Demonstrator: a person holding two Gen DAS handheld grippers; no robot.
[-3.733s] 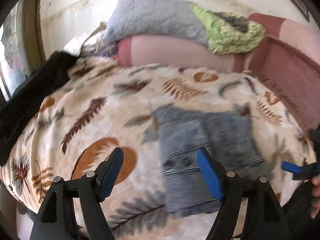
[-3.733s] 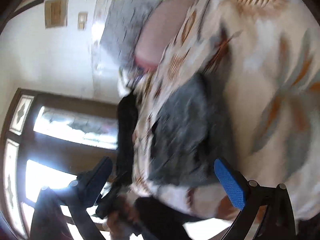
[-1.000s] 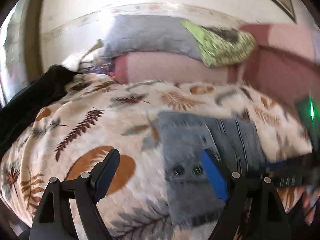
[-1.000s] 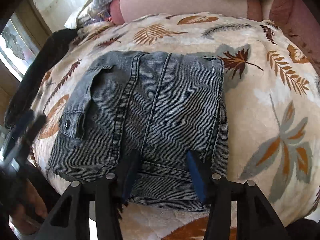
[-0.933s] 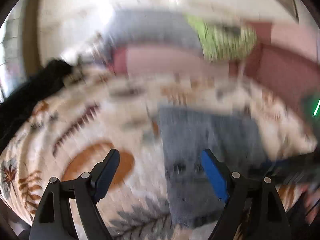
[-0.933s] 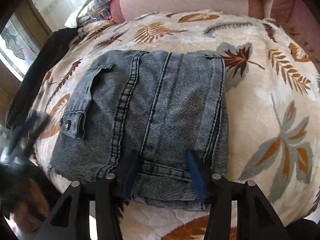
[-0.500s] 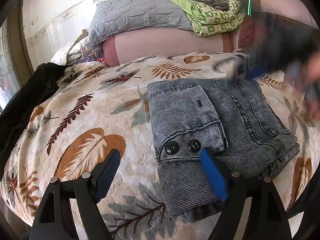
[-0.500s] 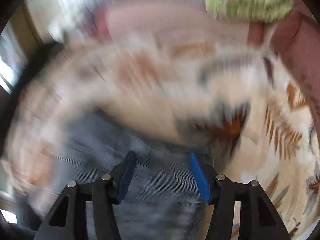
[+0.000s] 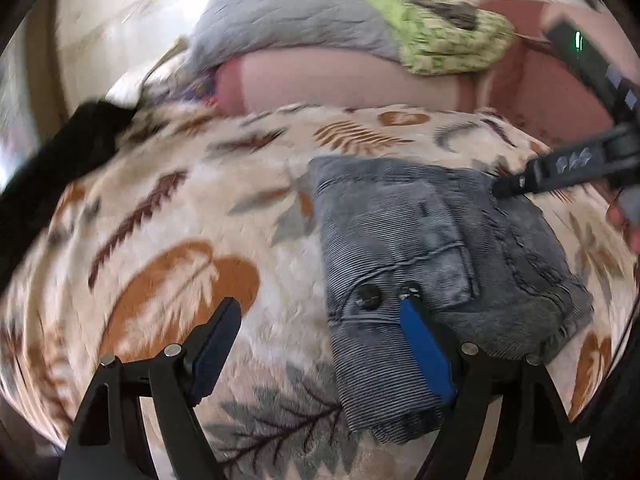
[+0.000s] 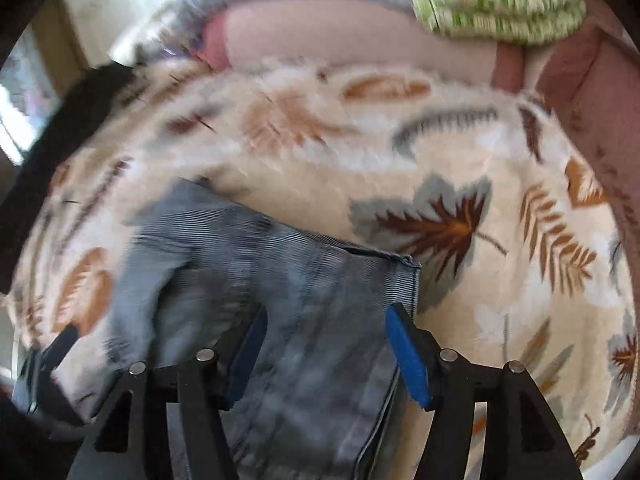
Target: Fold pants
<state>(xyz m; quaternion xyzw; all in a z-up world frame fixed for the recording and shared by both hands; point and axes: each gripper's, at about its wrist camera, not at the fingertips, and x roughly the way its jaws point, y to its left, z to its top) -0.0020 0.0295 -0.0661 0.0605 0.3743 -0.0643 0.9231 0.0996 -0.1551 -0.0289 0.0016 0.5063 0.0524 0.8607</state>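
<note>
Two tools hang spread apart and hold nothing: left tool (image 9: 320, 328) at the near edge of the folded grey jeans (image 9: 420, 248), right tool (image 10: 324, 332) above them. The jeans lie on the leaf-print blanket (image 9: 168, 216)

Room on the blanket, left of the folded pants

The leaf-print blanket (image 9: 168, 216) lies bare left of the folded pants (image 9: 420, 248); a black garment (image 9: 52, 168) drapes its left edge, cushions (image 9: 320, 80) wall its far edge, and the right gripper (image 9: 520, 186) crosses the pants' far right corner.
</note>
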